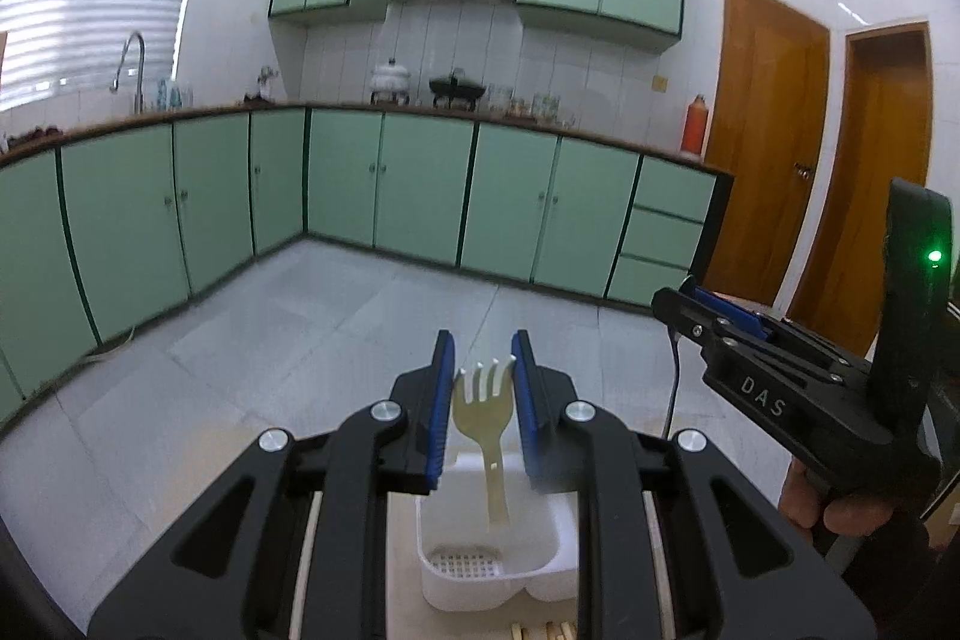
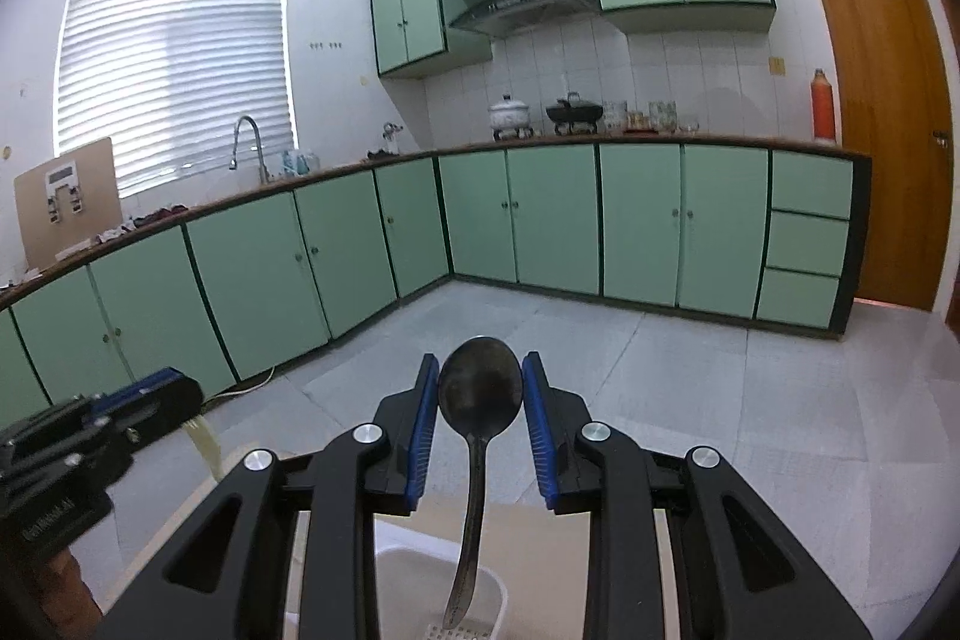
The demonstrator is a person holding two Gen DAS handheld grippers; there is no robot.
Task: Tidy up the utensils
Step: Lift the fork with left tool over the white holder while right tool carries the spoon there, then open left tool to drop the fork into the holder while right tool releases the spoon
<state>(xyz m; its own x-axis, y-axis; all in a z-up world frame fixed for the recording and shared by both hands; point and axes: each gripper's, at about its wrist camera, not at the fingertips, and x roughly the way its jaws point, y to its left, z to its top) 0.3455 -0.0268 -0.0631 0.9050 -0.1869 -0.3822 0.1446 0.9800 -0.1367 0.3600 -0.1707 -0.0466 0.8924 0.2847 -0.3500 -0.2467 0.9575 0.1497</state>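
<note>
Black arms of the left gripper (image 1: 482, 370) fill the foreground; its blue pads are closed on the head of a cream plastic fork (image 1: 483, 403), handle hanging toward 6 o'clock over a white slotted basket (image 1: 480, 574). At 3 o'clock, a hand (image 1: 840, 508) carries the right gripper (image 2: 480, 388), narrowly clamped on a dark spoon (image 2: 478, 400) by its bowl, handle dangling above the same basket. Green cabinets (image 1: 420, 184) stand beyond.

ahead of both grippers the tiled floor (image 1: 360, 316) lies open up to the green base cabinets (image 1: 420, 184). directly below, the white utensil basket (image 1: 432, 574) blocks descent; the right gripper (image 1: 678, 301) flanks the left gripper (image 1: 483, 358) closely.
</note>
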